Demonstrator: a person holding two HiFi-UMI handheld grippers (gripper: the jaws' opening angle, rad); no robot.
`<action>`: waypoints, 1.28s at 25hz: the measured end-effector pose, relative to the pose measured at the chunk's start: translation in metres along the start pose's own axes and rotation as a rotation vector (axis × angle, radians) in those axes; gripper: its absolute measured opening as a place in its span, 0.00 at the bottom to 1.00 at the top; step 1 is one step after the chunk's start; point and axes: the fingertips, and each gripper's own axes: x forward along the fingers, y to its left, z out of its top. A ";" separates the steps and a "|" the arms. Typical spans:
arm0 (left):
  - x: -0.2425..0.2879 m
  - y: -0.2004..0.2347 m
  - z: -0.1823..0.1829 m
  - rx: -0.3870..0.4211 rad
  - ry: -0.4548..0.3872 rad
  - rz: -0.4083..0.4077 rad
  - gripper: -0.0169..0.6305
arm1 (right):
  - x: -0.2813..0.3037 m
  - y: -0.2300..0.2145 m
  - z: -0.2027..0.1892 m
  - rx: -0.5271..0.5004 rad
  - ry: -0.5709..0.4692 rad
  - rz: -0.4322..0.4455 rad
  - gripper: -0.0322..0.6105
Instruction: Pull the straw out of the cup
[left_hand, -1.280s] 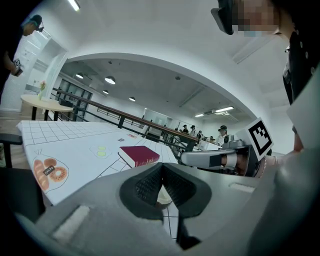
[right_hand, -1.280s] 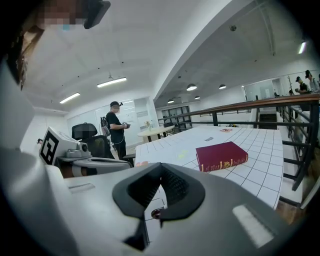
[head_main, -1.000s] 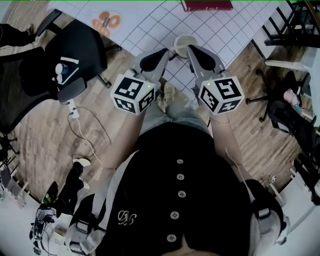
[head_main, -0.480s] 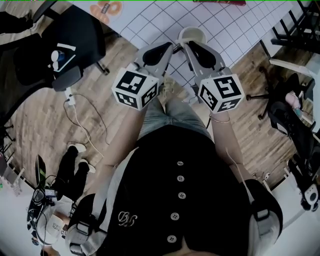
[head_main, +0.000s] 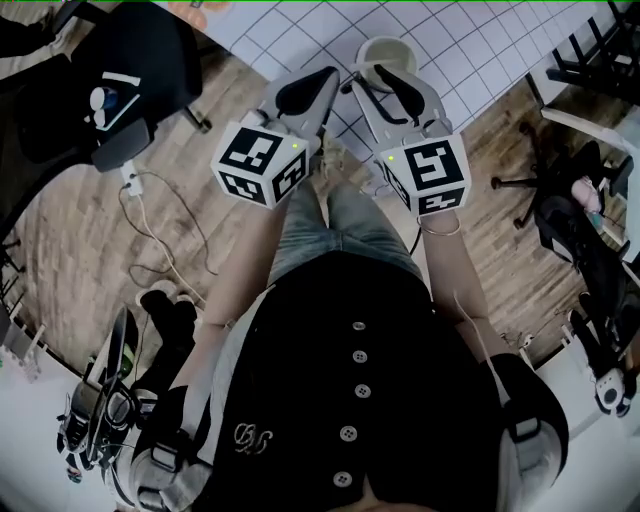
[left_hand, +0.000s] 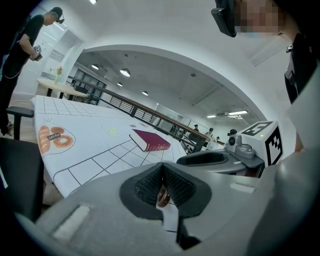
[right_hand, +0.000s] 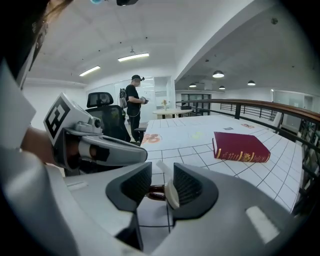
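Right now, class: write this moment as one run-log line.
right hand-held gripper: jaws just opening, straw between them | left hand-held gripper: shut | cup: upright on table

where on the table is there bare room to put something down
The grid cloth is bare between the red book and the donut print, and on the squares in front of the book. It is tight only at the near edge, around the cup.
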 end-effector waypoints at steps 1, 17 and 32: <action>0.000 0.000 -0.002 -0.007 0.002 0.001 0.03 | 0.002 0.001 -0.003 0.000 0.010 0.001 0.24; 0.005 0.005 -0.013 -0.031 0.021 -0.005 0.03 | 0.025 -0.007 -0.014 -0.260 0.084 -0.110 0.27; 0.004 -0.001 0.004 -0.006 0.000 -0.033 0.03 | 0.020 -0.011 -0.001 -0.299 0.052 -0.166 0.12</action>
